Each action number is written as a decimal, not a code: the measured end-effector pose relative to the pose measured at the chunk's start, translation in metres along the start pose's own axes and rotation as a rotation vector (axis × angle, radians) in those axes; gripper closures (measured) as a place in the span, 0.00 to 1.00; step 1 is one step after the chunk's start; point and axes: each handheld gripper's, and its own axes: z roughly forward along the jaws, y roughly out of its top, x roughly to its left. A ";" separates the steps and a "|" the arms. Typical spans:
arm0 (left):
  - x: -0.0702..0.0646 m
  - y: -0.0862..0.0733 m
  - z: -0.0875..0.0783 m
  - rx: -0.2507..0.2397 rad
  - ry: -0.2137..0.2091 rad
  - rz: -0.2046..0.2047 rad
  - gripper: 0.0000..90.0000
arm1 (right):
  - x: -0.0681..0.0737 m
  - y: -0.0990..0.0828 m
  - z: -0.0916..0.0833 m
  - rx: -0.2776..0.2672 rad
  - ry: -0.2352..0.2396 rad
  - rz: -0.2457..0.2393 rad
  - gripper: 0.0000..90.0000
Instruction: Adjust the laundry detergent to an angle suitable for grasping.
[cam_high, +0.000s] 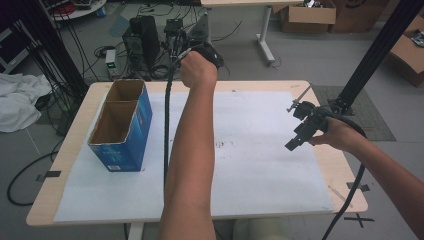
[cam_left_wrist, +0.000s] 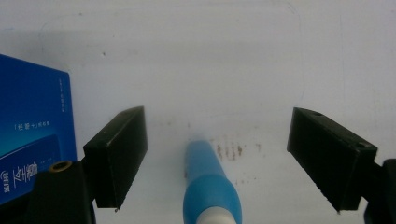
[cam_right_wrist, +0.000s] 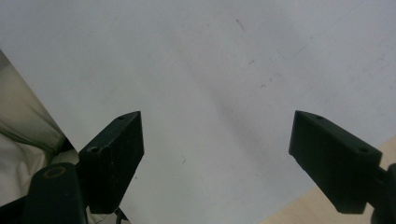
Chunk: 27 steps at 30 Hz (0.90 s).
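We find the table (cam_high: 70, 165) covered by a white sheet (cam_high: 260, 170), with an open-topped blue box (cam_high: 125, 135) at its left. In the left gripper view a blue pen (cam_left_wrist: 210, 186) lies on that sheet, squarely between the jaws and clear of both, its long axis running straight away from the camera, tip forward. The left gripper (cam_left_wrist: 215, 149) is therefore the nearer tool; its jaws stand wide apart, touching nothing. The right gripper (cam_right_wrist: 215, 149), over the sheet's right margin, is likewise spread and empty. We judge a straight descent and closure would take the pen.
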 end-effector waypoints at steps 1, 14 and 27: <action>0.000 0.000 0.000 0.000 0.000 0.000 0.23 | 0.000 0.000 0.000 0.000 0.000 0.000 0.20; -0.002 -0.006 -0.005 -0.014 0.001 -0.005 0.23 | 0.001 0.000 -0.002 -0.009 0.000 -0.017 0.20; 0.000 -0.015 -0.015 -0.027 0.002 -0.009 0.23 | 0.008 -0.001 -0.001 -0.011 0.002 -0.032 0.20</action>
